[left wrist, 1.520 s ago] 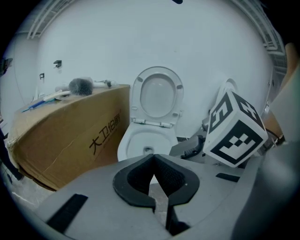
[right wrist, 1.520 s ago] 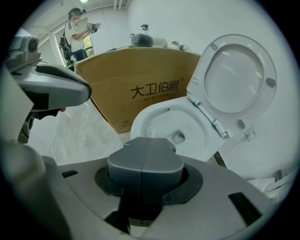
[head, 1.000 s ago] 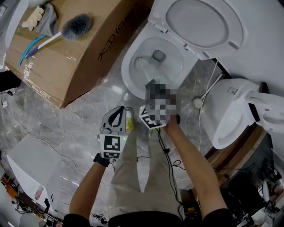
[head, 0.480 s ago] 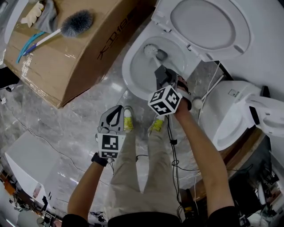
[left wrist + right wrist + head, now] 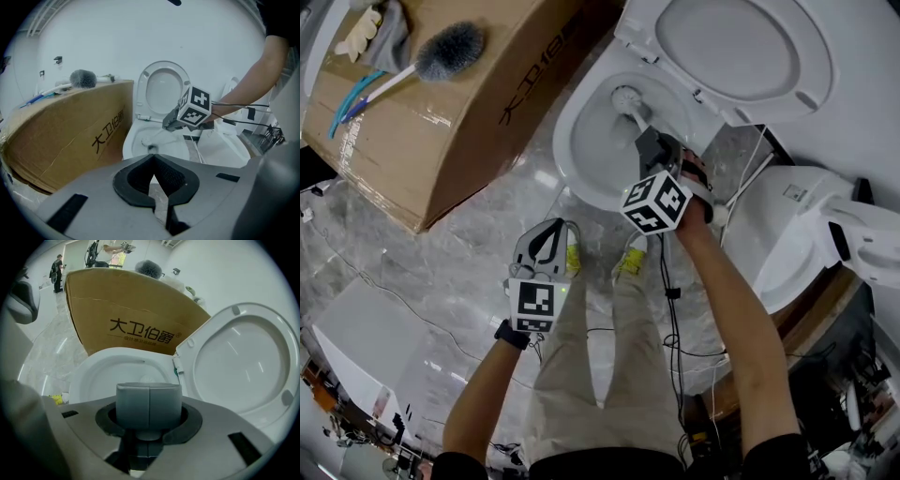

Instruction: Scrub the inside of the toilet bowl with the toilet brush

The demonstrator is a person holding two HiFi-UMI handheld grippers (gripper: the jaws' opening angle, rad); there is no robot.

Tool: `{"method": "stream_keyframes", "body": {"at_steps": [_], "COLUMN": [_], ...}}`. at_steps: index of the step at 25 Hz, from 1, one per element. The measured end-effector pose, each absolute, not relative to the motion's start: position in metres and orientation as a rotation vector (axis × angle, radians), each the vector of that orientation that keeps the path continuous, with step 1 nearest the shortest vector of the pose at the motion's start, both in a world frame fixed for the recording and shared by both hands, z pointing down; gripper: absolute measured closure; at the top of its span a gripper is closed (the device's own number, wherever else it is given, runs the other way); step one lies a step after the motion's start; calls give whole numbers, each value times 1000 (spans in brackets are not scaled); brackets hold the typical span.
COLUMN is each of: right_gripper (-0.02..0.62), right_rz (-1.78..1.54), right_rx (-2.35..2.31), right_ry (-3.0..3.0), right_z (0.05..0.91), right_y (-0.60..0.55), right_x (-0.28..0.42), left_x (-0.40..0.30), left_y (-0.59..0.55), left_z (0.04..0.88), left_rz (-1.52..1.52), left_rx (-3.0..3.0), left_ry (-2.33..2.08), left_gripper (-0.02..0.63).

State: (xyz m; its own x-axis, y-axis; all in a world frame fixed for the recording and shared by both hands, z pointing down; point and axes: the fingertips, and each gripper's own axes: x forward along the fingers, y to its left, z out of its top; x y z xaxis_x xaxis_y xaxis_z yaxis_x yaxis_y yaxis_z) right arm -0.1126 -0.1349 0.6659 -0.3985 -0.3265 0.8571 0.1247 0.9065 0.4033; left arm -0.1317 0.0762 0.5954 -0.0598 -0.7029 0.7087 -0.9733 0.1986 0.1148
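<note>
**A:** what are the right gripper [image 5: 650, 152] fingers up to?
**B:** clamped shut on the toilet brush [image 5: 627, 97] handle, with the brush head down inside the toilet bowl [image 5: 570, 155], upper middle of the head view
**A:** and the left gripper [image 5: 549, 234]?
**B:** fingers pressed together with nothing in them, hovering over the floor [image 5: 469, 246] just below the bowl

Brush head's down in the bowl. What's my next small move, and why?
Probably sweep the brush head around the bowl wall toward the near side. The right gripper is shut on the handle, and the head sits at the far side, with the near wall yet to reach.
</note>
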Motion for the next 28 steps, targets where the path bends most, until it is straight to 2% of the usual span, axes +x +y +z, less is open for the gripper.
{"method": "stream_keyframes", "body": {"at_steps": [28], "right_gripper": [433], "right_rz": [-508], "right_rx": [196], "right_ry": [-1755], "right_z": [678], "right_y": [-176], "right_x": [-22], "left_x": [-91], "left_y": [91], "left_z": [591], "left_rz": [526], "left_rx": [1595], "left_ry": [-1818], "left_gripper": [589]}}
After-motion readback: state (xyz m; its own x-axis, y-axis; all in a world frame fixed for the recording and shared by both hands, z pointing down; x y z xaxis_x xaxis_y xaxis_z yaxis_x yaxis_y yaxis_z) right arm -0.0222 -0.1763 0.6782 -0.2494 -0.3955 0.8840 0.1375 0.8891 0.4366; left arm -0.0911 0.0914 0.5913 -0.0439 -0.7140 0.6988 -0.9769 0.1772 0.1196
